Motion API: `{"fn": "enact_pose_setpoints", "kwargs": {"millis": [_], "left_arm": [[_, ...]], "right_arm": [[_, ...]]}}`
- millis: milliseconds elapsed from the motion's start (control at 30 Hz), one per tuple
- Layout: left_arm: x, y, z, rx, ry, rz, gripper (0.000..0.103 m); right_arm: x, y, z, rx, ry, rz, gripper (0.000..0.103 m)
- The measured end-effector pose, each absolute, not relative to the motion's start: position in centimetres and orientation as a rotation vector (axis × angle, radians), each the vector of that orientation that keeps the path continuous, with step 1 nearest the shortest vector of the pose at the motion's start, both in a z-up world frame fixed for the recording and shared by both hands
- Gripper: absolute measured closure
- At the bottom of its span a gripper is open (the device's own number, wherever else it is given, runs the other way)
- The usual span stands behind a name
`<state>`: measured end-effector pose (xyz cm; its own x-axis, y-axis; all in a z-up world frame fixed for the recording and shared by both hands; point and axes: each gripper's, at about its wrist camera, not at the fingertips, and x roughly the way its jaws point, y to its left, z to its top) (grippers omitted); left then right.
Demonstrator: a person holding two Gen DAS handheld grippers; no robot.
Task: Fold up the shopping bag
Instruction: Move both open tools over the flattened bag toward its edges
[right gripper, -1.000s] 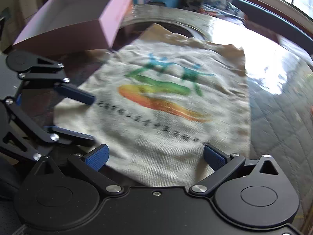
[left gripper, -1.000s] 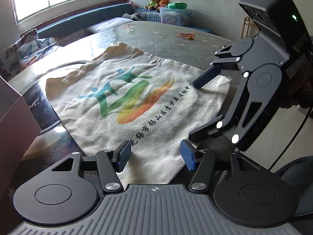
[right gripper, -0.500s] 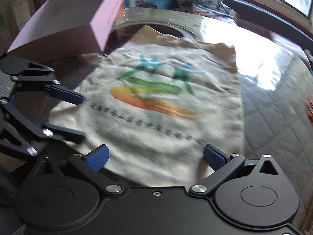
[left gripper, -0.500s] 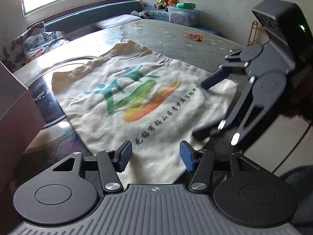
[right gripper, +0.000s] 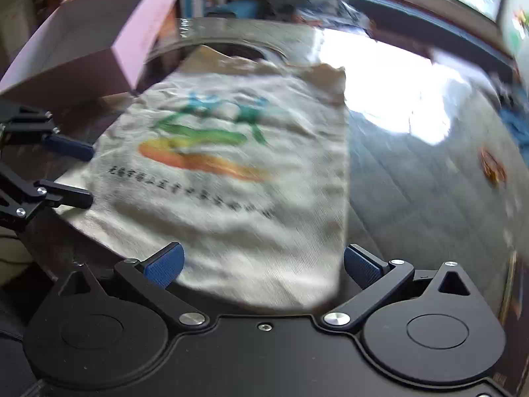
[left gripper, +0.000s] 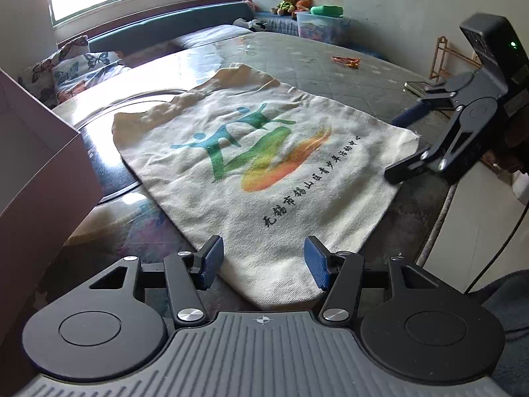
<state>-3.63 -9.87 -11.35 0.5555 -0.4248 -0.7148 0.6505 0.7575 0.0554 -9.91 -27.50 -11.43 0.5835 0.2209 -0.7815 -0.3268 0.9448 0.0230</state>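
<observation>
A cream canvas shopping bag (left gripper: 264,165) with a green, blue and orange print and a line of black characters lies flat and unfolded on the mattress. My left gripper (left gripper: 263,261) hovers open over the bag's near corner, nothing between its blue pads. My right gripper (right gripper: 263,266) is open too, above the bag's (right gripper: 231,172) other near corner; this view is motion-blurred. Each gripper appears in the other's view: the right one (left gripper: 401,145) at the bag's right edge, the left one (right gripper: 81,173) at its left edge.
A pink box (right gripper: 99,33) stands at the bag's left side, seen also as a dark wall (left gripper: 39,165). An orange item (left gripper: 345,61) lies farther back on the mattress (left gripper: 330,76). Cushions, a bench and a window lie beyond. The mattress edge runs close on the right.
Both grippers have drawn back and apart from each other, so more of the bag shows. The right gripper swung toward the bag's right corner. The bag has not moved.
</observation>
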Motion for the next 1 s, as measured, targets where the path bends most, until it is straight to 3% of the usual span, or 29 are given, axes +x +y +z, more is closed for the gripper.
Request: {"fn": "enact_pose_setpoints", "kwargs": {"millis": [267,867,1000], "left_arm": [[-3.6,-8.9,-10.9,0.338,0.746,-0.653,0.047],[-2.1,-10.0,-9.3,0.297,0.723,-0.72,0.05],[-0.8,-9.8,-9.0,0.253,0.73,-0.694,0.058]], "right_arm": [[-9.9,-29.9,-11.0,-0.155,0.891,0.205,0.0],[-8.8,-24.3,-8.4,-0.273,0.818,0.428,0.0],[-5.7,-23.5,-8.0,-0.224,0.788,0.381,0.0]]}}
